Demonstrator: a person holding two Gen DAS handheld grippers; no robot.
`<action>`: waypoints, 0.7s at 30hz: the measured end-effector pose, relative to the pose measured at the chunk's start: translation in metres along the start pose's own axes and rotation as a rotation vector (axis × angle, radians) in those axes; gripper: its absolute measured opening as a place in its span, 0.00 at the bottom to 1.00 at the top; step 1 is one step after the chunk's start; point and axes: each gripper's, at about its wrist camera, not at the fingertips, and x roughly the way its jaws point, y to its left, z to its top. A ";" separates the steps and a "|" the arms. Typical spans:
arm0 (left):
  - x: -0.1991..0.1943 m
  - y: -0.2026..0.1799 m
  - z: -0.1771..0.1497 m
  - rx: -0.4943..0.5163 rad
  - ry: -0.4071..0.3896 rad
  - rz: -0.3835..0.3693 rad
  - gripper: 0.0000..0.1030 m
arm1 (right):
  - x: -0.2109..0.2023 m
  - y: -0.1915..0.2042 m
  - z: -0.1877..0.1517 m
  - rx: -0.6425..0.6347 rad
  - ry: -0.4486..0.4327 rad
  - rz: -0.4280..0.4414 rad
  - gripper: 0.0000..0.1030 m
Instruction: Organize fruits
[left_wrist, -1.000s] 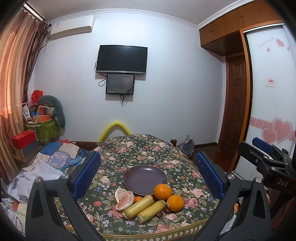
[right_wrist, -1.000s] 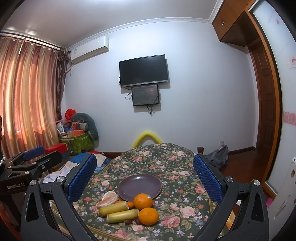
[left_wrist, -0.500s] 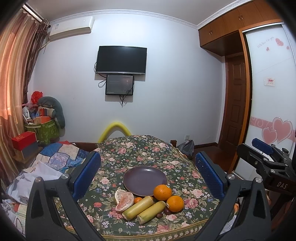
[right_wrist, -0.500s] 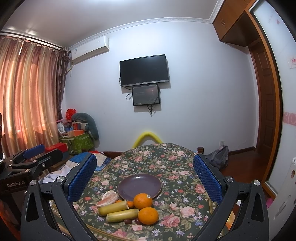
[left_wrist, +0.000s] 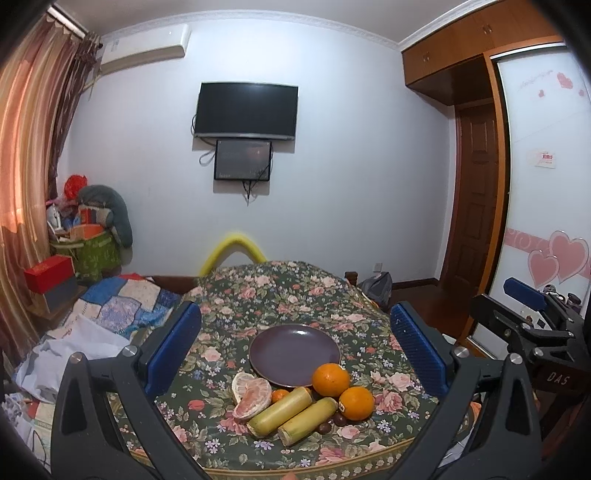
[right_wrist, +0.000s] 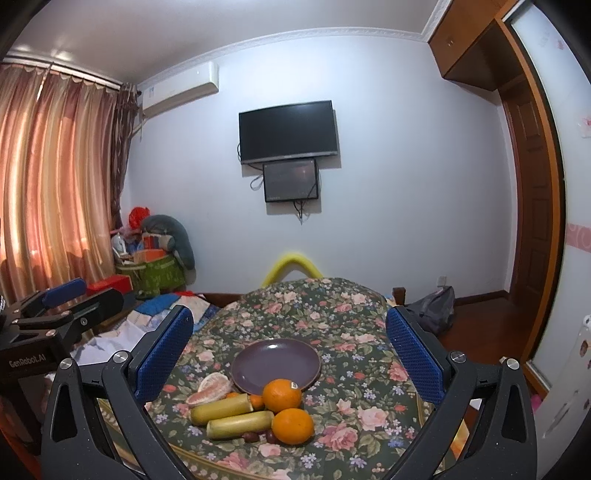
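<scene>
- my left gripper (left_wrist: 295, 339) is held above the near edge of the table, jaws spread wide, nothing between the blue pads (left_wrist: 173, 347).
- my right gripper (right_wrist: 288, 347) is likewise wide open and empty, level with the left one; from the left wrist view it shows at the far right (left_wrist: 524, 321), from the right wrist view the left one shows at the far left (right_wrist: 62, 314).
- the table (left_wrist: 258, 295) wears a dark floral cloth; all the fruit sits bunched near its front edge.
- purple plate (left_wrist: 294, 354) lies bare in the middle of the cloth, just behind the fruit.
- two oranges: one (left_wrist: 330, 379) touching the plate's near rim, the other (left_wrist: 356, 403) just in front and to its right, the pair touching.
- peeled pomelo piece (left_wrist: 251, 395) sits left of the plate's near rim, pink flesh showing.
- two yellow-green sugarcane sections (left_wrist: 280, 411) lie side by side, angled, in front of the pomelo and the oranges.
- a small tangerine (left_wrist: 279, 396) is wedged between the pomelo and the cane, mostly hidden.
- a couple of small dark round fruits (left_wrist: 338, 420) sit by the cane ends under the front orange; kind unclear.
- behind: tv (left_wrist: 246, 110) on the wall, curtains (right_wrist: 55, 184) to the left.
</scene>
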 end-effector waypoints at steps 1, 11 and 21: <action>0.005 0.003 -0.001 -0.004 0.012 -0.002 1.00 | 0.002 -0.001 -0.002 0.000 0.007 0.000 1.00; 0.063 0.030 -0.016 -0.020 0.156 0.013 0.80 | 0.046 -0.003 -0.028 -0.071 0.117 -0.036 1.00; 0.132 0.048 -0.053 -0.023 0.390 -0.054 0.60 | 0.101 -0.017 -0.068 -0.082 0.328 -0.008 1.00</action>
